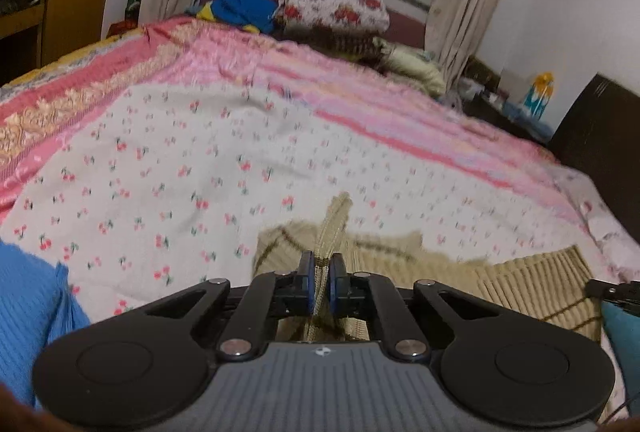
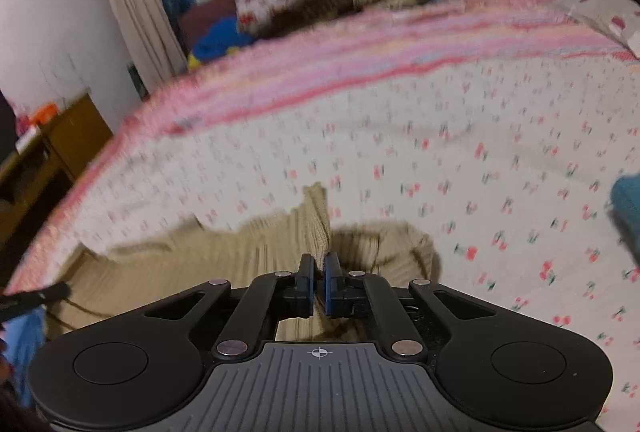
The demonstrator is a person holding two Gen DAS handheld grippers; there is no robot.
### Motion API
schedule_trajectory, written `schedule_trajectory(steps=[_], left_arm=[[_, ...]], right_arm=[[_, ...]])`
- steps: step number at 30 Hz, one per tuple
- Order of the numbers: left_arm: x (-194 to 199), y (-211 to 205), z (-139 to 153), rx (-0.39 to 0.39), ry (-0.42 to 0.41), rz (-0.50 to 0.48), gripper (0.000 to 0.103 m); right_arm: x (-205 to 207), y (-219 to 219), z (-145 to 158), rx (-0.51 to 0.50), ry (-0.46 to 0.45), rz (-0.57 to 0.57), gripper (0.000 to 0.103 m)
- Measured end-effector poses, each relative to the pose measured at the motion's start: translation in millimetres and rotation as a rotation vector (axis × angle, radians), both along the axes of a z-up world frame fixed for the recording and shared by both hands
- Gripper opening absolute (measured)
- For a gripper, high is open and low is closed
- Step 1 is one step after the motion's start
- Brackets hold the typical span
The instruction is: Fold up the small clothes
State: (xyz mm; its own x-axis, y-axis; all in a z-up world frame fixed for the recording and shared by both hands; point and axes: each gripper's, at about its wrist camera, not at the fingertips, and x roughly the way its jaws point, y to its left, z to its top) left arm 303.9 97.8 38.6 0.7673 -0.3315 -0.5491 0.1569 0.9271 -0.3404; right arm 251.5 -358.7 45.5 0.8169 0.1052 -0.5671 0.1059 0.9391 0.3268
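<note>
1. Blue knit garment (image 1: 28, 316): lower left of the left wrist view, lying on the bed.
2. Bed (image 1: 168, 159): white cherry-print sheet with a pink striped border toward the upper part of the frame; fills the middle of both views.
3. Left tool (image 1: 321, 282): lower centre of its view, blue pads pressed together, pinching a raised ridge of the beige sweater (image 1: 532, 288).
4. Beige sweater, left wrist view: ribbed knit with dark lines, spread from lower centre to lower right on the sheet.
5. Right tool (image 2: 318, 282): lower centre of its view, pads nearly together, pinching an upstanding fold of the beige sweater (image 2: 276, 236).
6. Beige sweater, right wrist view: lower left to centre, blurred.
7. Teal cloth (image 2: 626, 199): right edge, on the sheet.
</note>
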Motion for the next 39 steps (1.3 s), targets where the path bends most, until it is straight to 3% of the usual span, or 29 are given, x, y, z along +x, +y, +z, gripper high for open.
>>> schedule_trajectory(steps=[6, 10, 12, 14, 18, 22, 26, 30, 33, 34, 39], left_arm=[[9, -2, 4, -0.04, -0.029, 0.017, 0.013], [19, -14, -18, 0.062, 0.049, 0.027, 0.014], [20, -13, -27, 0.076, 0.086, 0.046, 0.014], [11, -4, -24, 0.033, 0.074, 0.06, 0.014], [-16, 16, -7, -0.021, 0.03, 0.071, 0.017], [-58, 26, 1, -0.066, 0.028, -0.006, 0.021], [-87, 14, -8, -0.012, 0.056, -0.063, 0.027], [-90, 12, -32, 0.088, 0.132, 0.01, 0.021], [-92, 14, -45, 0.165, 0.179, 0.056, 0.008], [-93, 16, -50, 0.187, 0.189, 0.067, 0.008], [-103, 29, -46, 0.104, 0.175, 0.102, 0.008]], right_arm=[[-20, -30, 11, 0.086, -0.068, -0.117, 0.004], [-14, -32, -20, 0.074, 0.044, -0.127, 0.004], [-7, -28, -36, 0.069, 0.106, -0.122, 0.006], [-4, -22, -41, 0.025, 0.125, -0.131, 0.01], [-21, -18, -23, 0.018, 0.065, -0.12, 0.011], [-54, -5, -12, -0.003, 0.04, -0.049, 0.014], [-84, 11, -19, 0.011, 0.087, 0.015, 0.016], [-94, 24, -33, -0.031, 0.144, 0.025, 0.021], [-95, 24, -40, -0.128, 0.177, -0.016, 0.006], [-95, 20, -43, -0.135, 0.19, -0.033, 0.003], [-97, 0, -56, -0.129, 0.251, -0.111, 0.0]])
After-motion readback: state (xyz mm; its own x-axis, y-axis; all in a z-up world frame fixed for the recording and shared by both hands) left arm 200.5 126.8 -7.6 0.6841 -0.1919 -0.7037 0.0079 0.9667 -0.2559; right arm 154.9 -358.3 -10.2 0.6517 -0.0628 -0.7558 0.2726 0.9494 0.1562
